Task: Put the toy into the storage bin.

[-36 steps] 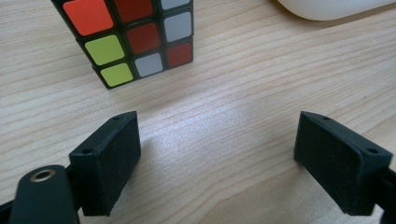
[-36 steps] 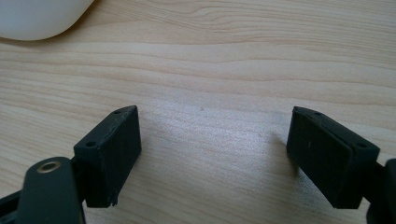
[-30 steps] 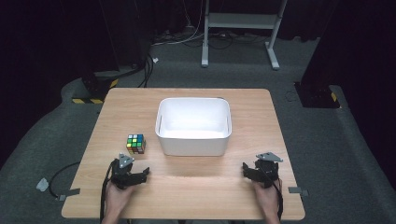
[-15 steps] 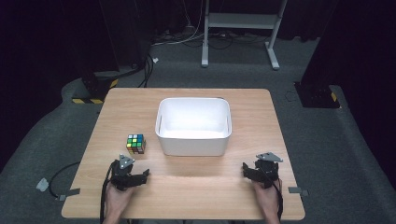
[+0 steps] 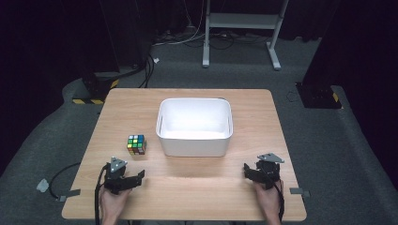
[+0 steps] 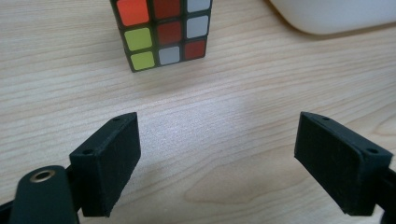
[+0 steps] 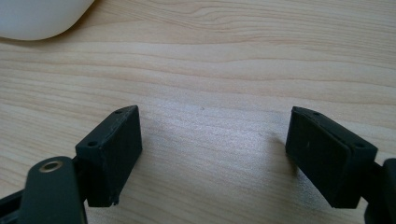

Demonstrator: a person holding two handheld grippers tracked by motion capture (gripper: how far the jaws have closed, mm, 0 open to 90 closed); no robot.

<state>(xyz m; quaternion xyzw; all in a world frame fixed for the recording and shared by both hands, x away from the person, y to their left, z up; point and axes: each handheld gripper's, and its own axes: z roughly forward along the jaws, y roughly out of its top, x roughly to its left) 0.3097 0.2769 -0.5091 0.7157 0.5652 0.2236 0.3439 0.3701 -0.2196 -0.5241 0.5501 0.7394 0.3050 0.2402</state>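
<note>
A colour cube (image 5: 136, 144) stands on the wooden table (image 5: 197, 187), left of a white bin (image 5: 195, 146). My left gripper (image 5: 133, 179) rests near the front left edge, a short way in front of the cube. In the left gripper view the cube (image 6: 161, 32) stands ahead of the open jaws (image 6: 219, 158). The jaws have just been closing a little, with only bare wood between them. My right gripper (image 5: 251, 172) lies near the front right edge, in front of the bin's right corner. It is open (image 7: 215, 154) over bare table.
The bin looks empty. Its rounded corner shows at the top right of the left gripper view (image 6: 336, 14) and at the top left of the right gripper view (image 7: 37, 18). Cables and a white stand (image 5: 239, 21) are on the dark floor behind the table.
</note>
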